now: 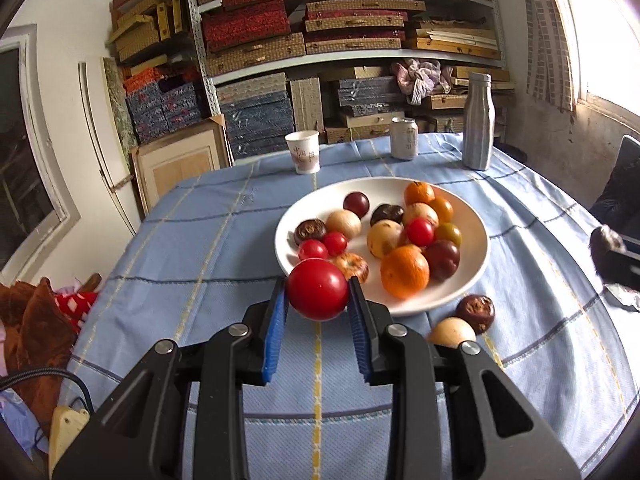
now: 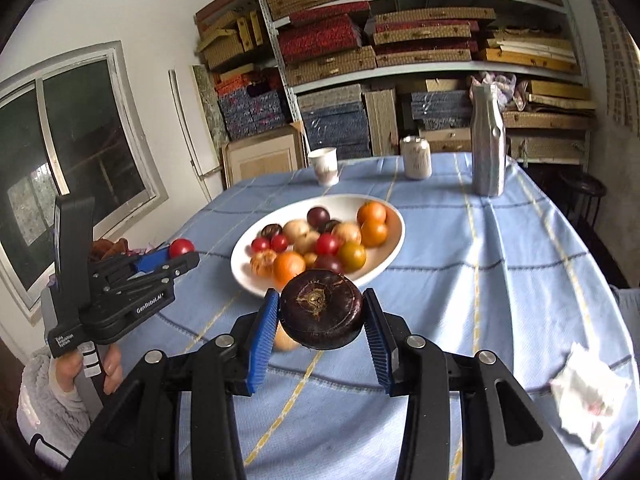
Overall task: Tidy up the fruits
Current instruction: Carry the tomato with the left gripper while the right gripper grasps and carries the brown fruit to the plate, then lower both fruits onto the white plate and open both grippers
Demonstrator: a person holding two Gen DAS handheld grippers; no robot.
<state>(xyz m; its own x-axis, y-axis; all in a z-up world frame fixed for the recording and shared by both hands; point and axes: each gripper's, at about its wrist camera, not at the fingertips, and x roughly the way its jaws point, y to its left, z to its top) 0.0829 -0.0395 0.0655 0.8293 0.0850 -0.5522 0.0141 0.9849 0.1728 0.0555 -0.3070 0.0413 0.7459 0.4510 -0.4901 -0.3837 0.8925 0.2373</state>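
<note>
A white plate is sitting on a table covered by a light blue checked cloth, and it is holding a pile of small round fruits. In the left wrist view roughly sixteen are showing on the plate: four small red ones, three orange ones, four pale tan ones and several dark brown or purple ones; the exact count is hard to tell where they overlap.

The left gripper is clamping its blue-padded jaws on a shiny red fruit, holding it above the plate's near edge. The right gripper is gripping a dark purple-brown fruit between its jaws, above the table in front of the plate.

Two more fruits are lying on the cloth beside the plate: one tan fruit and one dark brown fruit.

Beyond the plate are standing one paper cup, one can and one silver bottle; their printing is unreadable. The left gripper's side is reading "GenRoboAI".
</note>
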